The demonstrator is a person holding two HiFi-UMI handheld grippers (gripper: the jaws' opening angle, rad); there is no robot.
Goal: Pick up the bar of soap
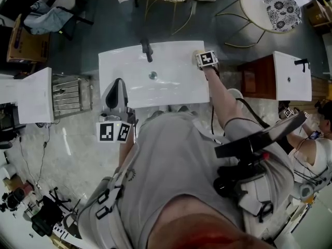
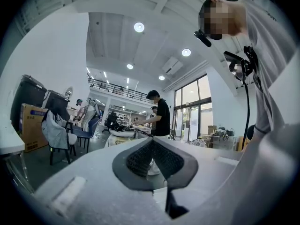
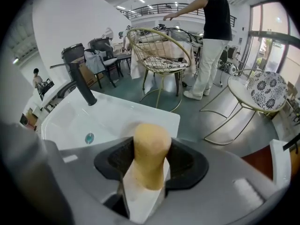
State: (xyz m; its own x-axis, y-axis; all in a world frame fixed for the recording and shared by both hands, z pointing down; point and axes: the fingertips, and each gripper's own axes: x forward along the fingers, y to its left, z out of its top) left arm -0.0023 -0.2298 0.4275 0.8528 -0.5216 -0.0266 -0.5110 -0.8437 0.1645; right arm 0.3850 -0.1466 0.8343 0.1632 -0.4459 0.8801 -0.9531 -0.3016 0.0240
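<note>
The bar of soap [image 3: 151,146] sits at the back right corner of the white sink top [image 1: 176,90], and the right tongs [image 3: 150,165] are closed on it, a dark pad pressing on each side. The right gripper view shows the pads holding only the lower part of the bar, while its rounded upper end sticks out well past them. Whether the bar has left the sink top cannot be told; a white edge shows right beneath it. The main risk, as I judge it, is the soap squirting out. It is smooth and rounded, so a harder squeeze could push it forward out of the pads instead of holding it. A looser hold could let it slide down as the tongs rise, since they point steeply downward. Being at the very corner, a slipped bar could go two ways. It could skid into the basin toward the drain [image 1: 152,75], or drop over the back or right edge to the floor. Lifting with a twist or a jerk would make either more likely, and too hard a pinch could dent the bar. The tap [image 1: 147,51] stands well apart on the back edge and should not be in the way. The left tongs [image 2: 152,162] are closed with nothing between them, held off the front left corner and pointing out across the room, so they could not catch a slip.
</note>
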